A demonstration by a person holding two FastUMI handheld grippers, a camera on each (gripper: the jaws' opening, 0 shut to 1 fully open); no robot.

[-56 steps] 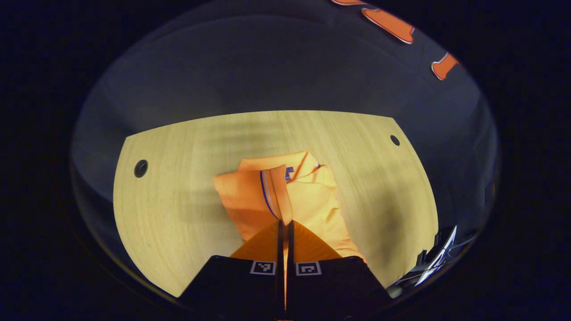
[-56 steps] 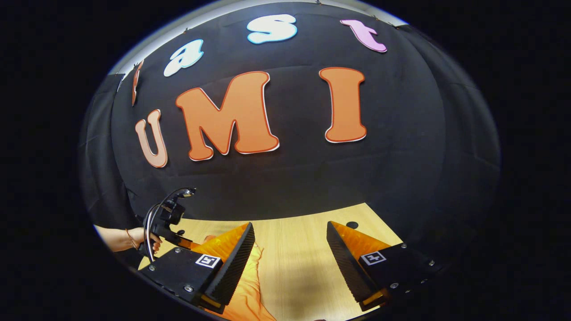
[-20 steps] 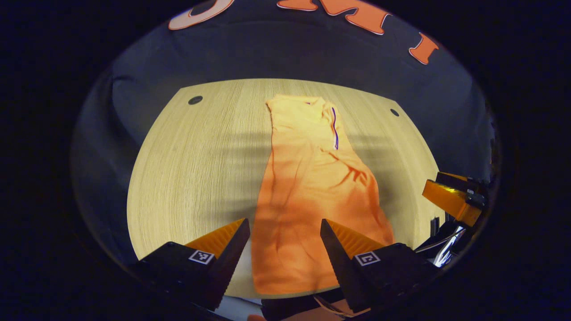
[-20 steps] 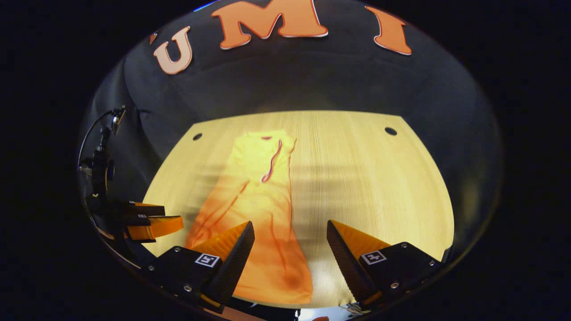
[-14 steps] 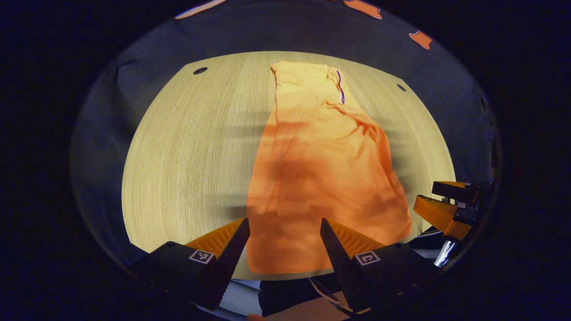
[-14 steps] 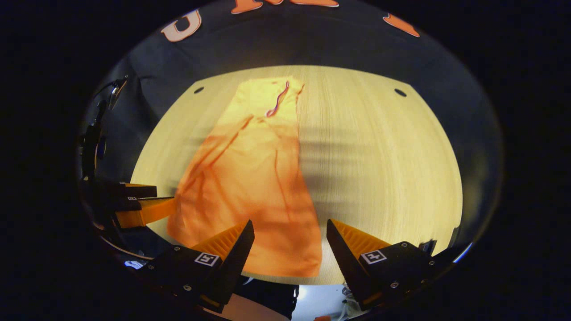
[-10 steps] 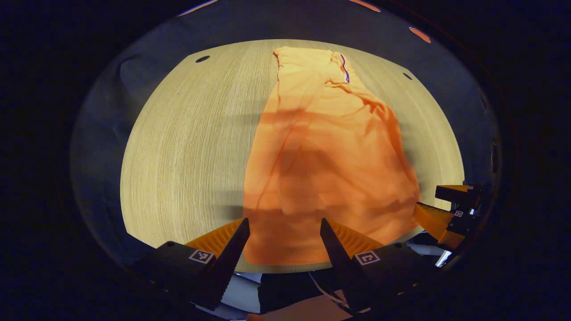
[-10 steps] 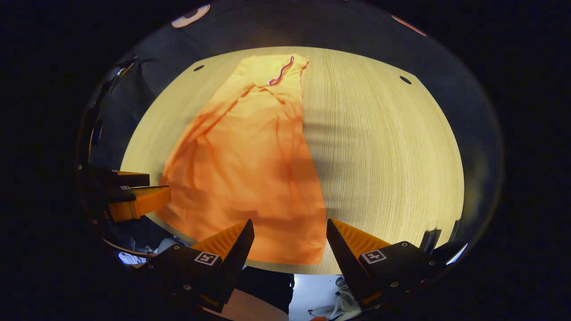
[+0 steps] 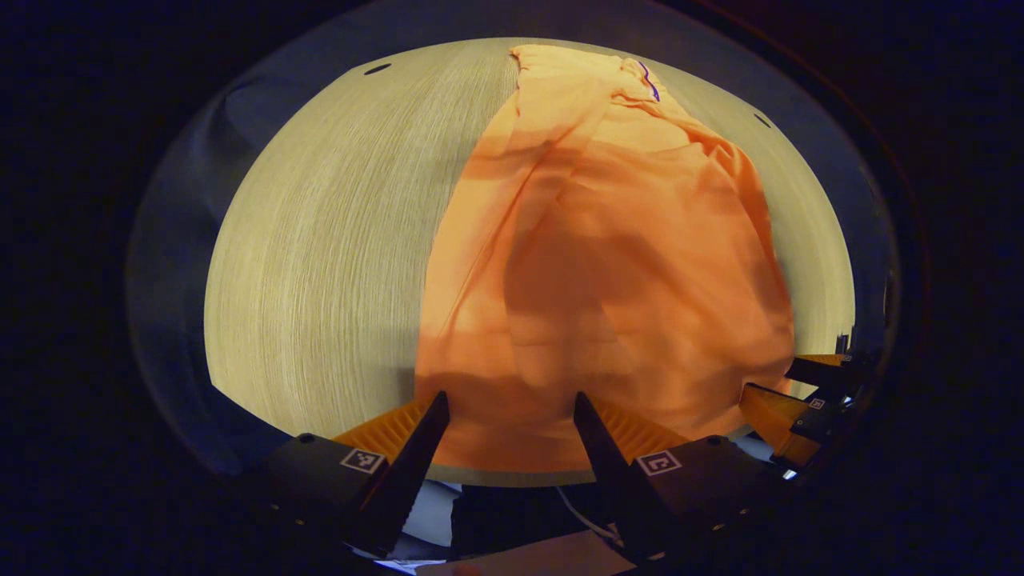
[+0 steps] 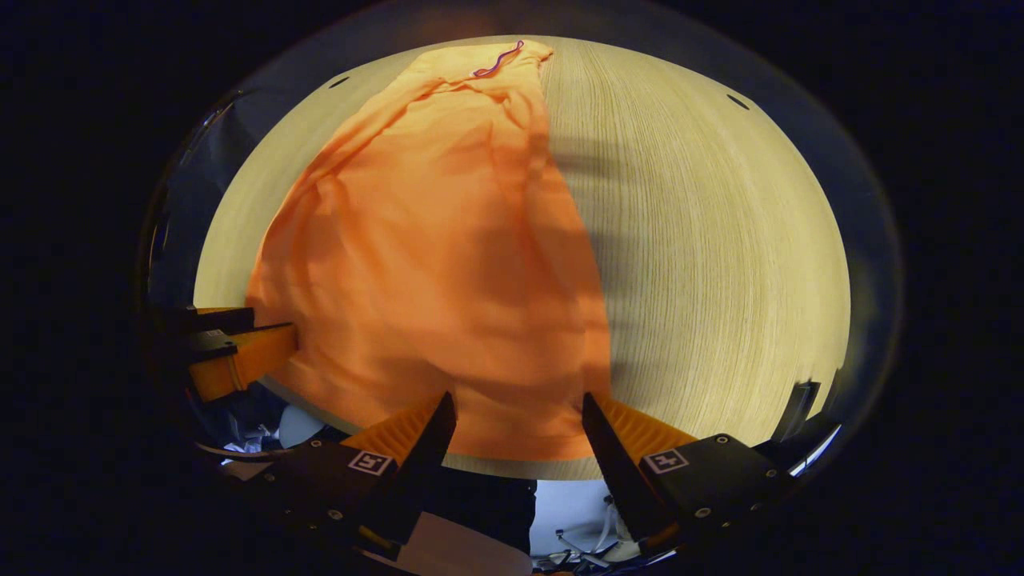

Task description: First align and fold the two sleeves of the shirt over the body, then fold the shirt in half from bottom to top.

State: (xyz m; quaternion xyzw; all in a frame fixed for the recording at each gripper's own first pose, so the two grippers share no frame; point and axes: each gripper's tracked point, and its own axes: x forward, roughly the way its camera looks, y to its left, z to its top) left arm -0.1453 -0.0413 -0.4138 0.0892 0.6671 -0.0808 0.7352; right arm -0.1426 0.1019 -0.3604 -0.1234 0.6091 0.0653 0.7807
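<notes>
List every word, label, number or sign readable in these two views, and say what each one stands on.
No readable words, brand names or numbers.
Left gripper: a square black-and-white marker on each finger block, a coded pattern, not text.
Right gripper: the same kind of marker on each finger block.
Orange shirt: a thin blue line near the collar, no lettering.
Wooden table: no markings.

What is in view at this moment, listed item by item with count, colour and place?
shirt: one, orange, lying lengthwise on the table, collar at the far end, hem at the near edge.
collar trim: one, blue line, at the shirt's far end.
table: one, pale wood grain, small dark holes near its far corners.
left gripper: one, open, above the hem's left part.
right gripper: one, open, above the hem's right part.
</notes>
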